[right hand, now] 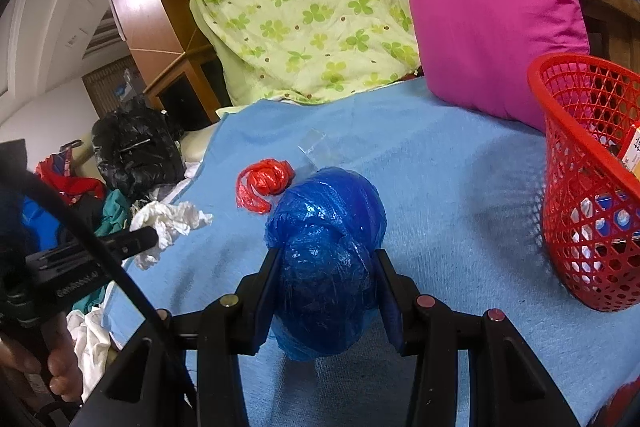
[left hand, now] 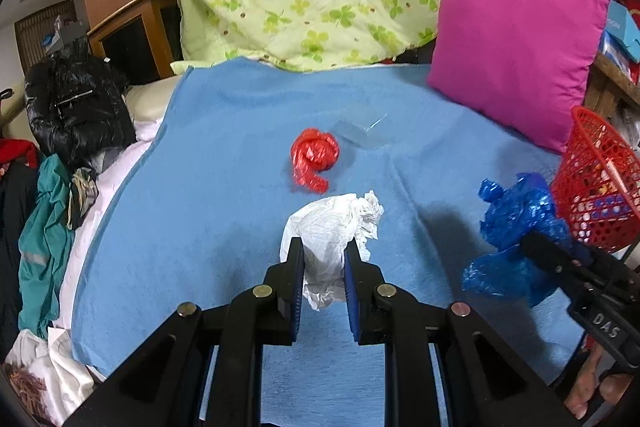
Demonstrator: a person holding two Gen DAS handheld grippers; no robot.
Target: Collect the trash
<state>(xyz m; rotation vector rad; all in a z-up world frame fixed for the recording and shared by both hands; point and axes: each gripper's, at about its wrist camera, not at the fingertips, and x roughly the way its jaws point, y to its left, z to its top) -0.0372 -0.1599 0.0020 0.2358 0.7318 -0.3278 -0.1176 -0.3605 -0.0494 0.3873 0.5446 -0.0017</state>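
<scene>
Right claw (right hand: 325, 259) grips blue plastic bag (right hand: 326, 259) above bed; red basket (right hand: 560, 163) just to its right, nearer this hand. Left claw (left hand: 323, 251) clamps white paper wad (left hand: 332, 227).

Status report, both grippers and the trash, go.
Left gripper shut on white crumpled paper. Right gripper shut on blue plastic bag. Red plastic wad loose on blue blanket. Red basket at right, path unobstructed.
</scene>
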